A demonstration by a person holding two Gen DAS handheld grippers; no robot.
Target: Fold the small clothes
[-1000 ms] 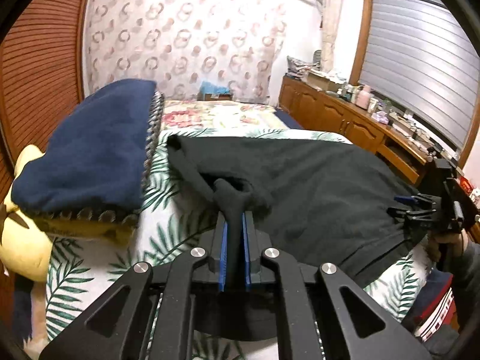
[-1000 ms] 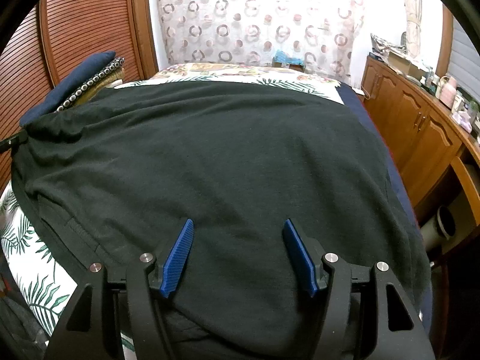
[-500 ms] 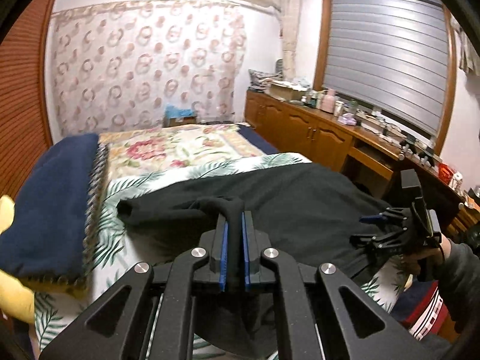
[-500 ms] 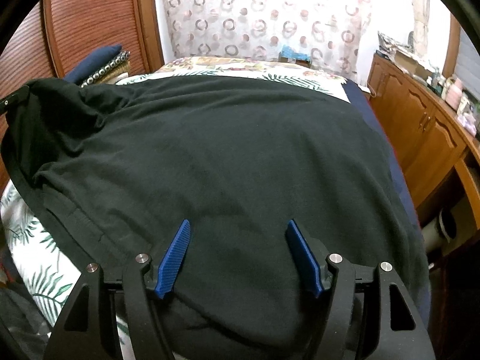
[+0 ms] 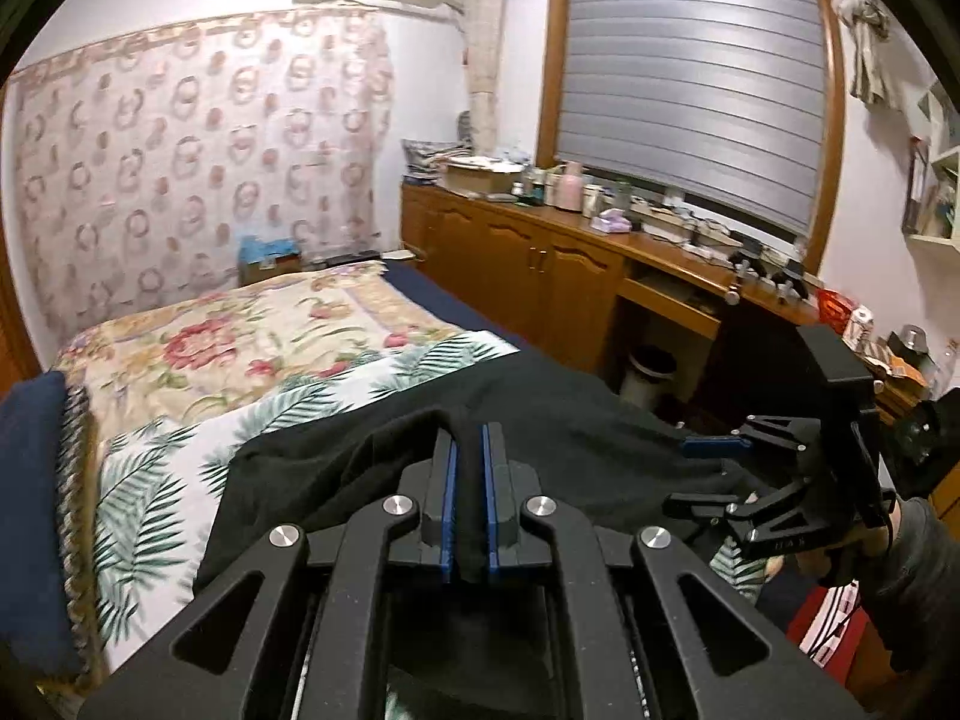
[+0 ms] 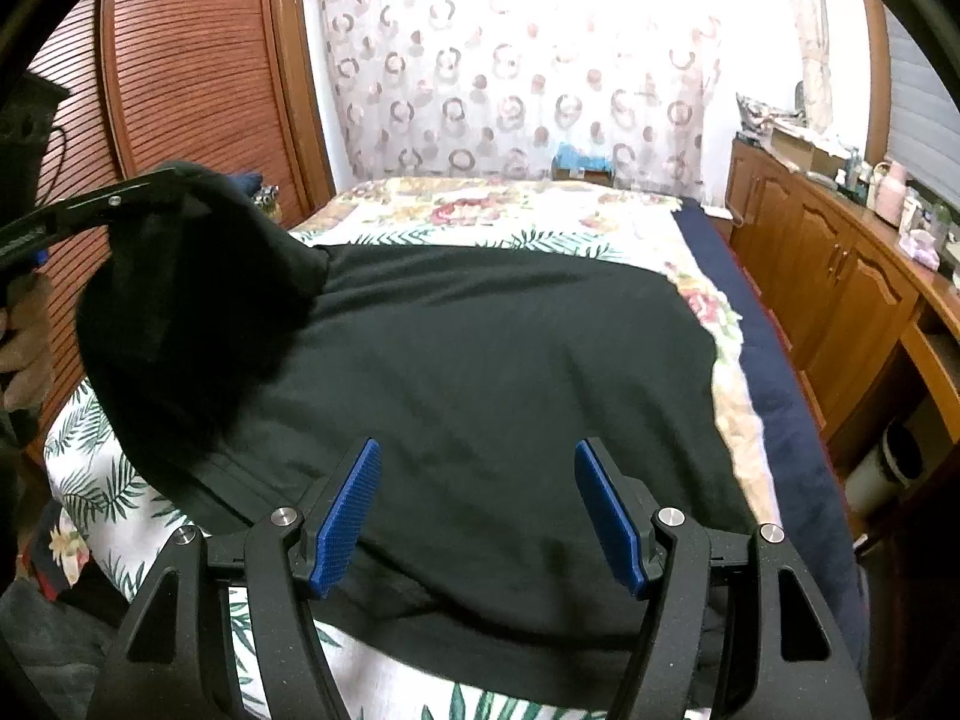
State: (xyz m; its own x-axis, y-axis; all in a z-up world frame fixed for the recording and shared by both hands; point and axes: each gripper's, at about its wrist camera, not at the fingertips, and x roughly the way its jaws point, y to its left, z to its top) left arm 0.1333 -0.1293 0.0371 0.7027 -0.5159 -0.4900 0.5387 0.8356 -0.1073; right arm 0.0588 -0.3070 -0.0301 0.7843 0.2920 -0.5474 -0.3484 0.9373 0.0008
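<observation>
While most of it lies spread flat, the black garment [image 6: 480, 360] has its left corner raised off the bed [image 6: 540, 210]. Fabric is plain, dark, matte, soft-looking, with a stitched hem band along the near left edge. Shallow wrinkles run across the middle. Exact type of garment cannot be told.

Location: on the bed, over a palm-leaf sheet [image 5: 156, 480], which shows at the left and near edges. A floral cover [image 5: 240, 336] lies on the far part of the bed, beyond the garment's far edge. The garment's right edge stops just short of the bed's right side, where a navy strip [image 6: 780, 390] runs.

Left tongs [image 5: 467, 498]: closed on a narrow fold of the garment; a black ridge of cloth stands between the blue pads [image 5: 447, 492]. In the right wrist view these tongs sit at the far left, held by a hand [image 6: 24, 348], with the gripped corner hanging from them in a rounded bulge above the sheet.

Right tongs [image 6: 480, 510]: jaws apart, blue pads clear of the cloth, nothing between them. They sit over the garment's near edge, roughly mid-width. In the left wrist view they appear at the right, at the garment's right side.

Folded navy blanket [image 5: 30, 510] lies at the bed's left. Wooden worktop [image 5: 630, 228] with clutter runs along the right wall.
</observation>
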